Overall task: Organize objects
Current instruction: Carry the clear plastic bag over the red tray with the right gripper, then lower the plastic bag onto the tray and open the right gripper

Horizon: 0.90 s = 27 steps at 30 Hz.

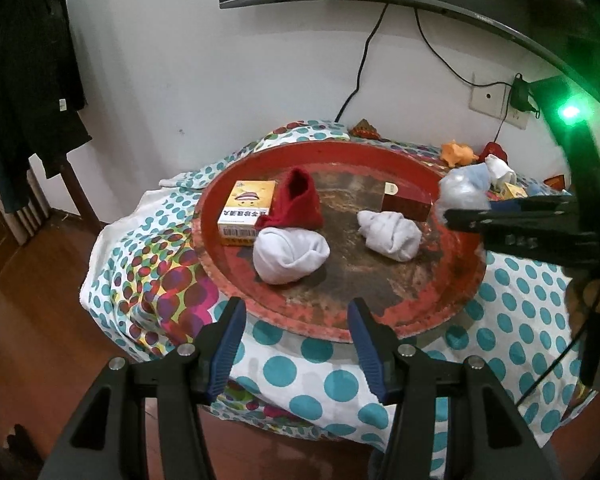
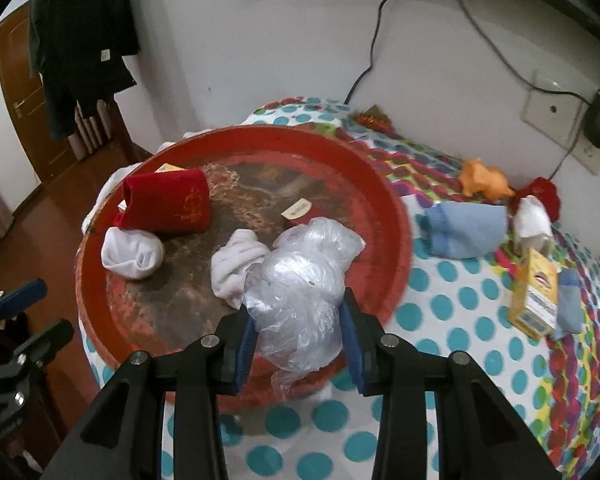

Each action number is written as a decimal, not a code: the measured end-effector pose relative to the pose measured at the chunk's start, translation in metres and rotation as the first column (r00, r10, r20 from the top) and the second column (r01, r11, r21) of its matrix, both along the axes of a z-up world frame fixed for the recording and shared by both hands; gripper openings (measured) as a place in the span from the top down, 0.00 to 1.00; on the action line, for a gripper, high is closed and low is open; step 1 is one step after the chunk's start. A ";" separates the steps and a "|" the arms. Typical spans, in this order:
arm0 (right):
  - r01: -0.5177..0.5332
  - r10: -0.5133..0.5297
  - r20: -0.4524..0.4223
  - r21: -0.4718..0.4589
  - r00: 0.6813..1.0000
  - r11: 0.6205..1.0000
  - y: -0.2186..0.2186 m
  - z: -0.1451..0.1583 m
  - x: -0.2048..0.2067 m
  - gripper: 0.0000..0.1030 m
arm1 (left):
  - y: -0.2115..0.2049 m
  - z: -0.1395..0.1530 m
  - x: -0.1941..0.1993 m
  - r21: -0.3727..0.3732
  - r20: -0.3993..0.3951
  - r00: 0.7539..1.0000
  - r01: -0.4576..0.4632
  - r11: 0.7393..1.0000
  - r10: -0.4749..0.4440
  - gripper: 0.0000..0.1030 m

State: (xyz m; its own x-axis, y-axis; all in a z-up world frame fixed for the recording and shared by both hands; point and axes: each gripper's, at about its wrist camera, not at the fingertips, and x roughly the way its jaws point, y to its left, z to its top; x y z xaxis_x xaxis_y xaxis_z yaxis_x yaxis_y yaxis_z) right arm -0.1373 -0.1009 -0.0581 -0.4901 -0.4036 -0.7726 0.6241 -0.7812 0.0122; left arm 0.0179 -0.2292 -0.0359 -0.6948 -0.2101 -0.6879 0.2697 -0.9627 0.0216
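Red round tray (image 1: 452,268), paint worn to brown at centre, sits on a polka-dot cloth (image 1: 300,372) by a white wall. R gripper (image 2: 300,316) is clamped on a crumpled clear plastic bag (image 2: 300,280), blue pads pressing both sides, bag held over the tray's near rim; in the L wrist view the same bag shows at the tray's right edge, at the tip of the black tongs. L gripper (image 1: 296,320) hangs w/ jaws apart & nothing between them, just short of the tray's near rim. On the tray: a red sock (image 1: 296,204) lying partly against a yellow-and-white box (image 1: 246,212), a balled white sock (image 1: 288,254) touching the red one's front, a 2nd white sock bundle (image 1: 388,234) near centre-right, and a dark red box (image 1: 404,200) just behind it. Off the tray, on the cloth to the right: a light blue sock (image 2: 466,226), a white sock (image 2: 534,220) w/ a red item behind it, an orange toy (image 2: 484,180), another yellow box (image 2: 534,292) w/ a small blue sock (image 2: 570,304) beside it. Dark clothes (image 2: 80,40) hang at left; cables run down the wall to a socket w/ a plugged charger.
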 end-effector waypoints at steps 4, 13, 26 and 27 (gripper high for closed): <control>0.003 -0.003 0.009 0.034 1.000 0.999 -0.014 -0.010 -0.005 0.65 | -0.002 -0.001 -0.001 0.010 0.007 1.000 -0.003 1.000 0.003 0.47; 0.033 -0.034 0.012 0.095 0.999 0.995 -0.028 -0.027 -0.029 0.65 | 0.008 -0.004 -0.003 -0.004 0.017 1.000 0.025 1.000 -0.025 0.47; 0.049 -0.050 0.005 0.114 0.999 0.992 -0.033 -0.036 -0.045 0.64 | 0.008 -0.008 -0.005 0.017 0.033 0.999 0.028 0.999 -0.028 0.47; 0.046 -0.047 0.006 0.115 0.999 0.992 -0.033 -0.037 -0.044 0.63 | 0.009 -0.008 -0.005 0.015 0.033 0.999 0.027 1.000 -0.027 0.47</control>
